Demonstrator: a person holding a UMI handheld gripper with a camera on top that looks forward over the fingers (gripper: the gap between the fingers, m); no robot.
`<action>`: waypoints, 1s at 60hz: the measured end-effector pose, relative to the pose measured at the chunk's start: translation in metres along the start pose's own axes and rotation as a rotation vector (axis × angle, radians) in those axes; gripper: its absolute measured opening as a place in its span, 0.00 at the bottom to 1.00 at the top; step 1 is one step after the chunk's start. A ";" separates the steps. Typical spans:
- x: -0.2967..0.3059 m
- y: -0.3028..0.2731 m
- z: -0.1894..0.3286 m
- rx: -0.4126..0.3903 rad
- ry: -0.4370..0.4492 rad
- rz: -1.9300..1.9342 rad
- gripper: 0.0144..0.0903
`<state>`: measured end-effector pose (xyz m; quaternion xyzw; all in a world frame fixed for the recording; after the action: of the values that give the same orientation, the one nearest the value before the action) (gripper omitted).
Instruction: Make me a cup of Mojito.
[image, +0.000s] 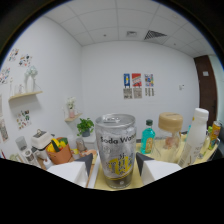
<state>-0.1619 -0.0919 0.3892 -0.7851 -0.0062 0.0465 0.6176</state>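
The lower part of the gripper (117, 170) is swallowed by the black band across the bottom, so only the dark tips of its fingers (86, 162) show, one each side of the soda water can (116, 150). The can's base sinks behind that same band. Whether both tips actually press on the can can't be made out. Its label reads only partly, curving out of sight round the sides. Beyond the can, the green bottle (148, 137) is hidden in its lower part. The wall posters (136, 85) far behind are too small to read
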 end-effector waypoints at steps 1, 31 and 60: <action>0.000 0.000 0.002 -0.001 0.001 0.001 0.82; 0.006 -0.001 -0.004 0.011 0.019 -0.005 0.50; 0.062 0.063 -0.108 0.008 0.039 0.016 0.50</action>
<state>-0.0946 -0.2075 0.3492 -0.7834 0.0123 0.0358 0.6204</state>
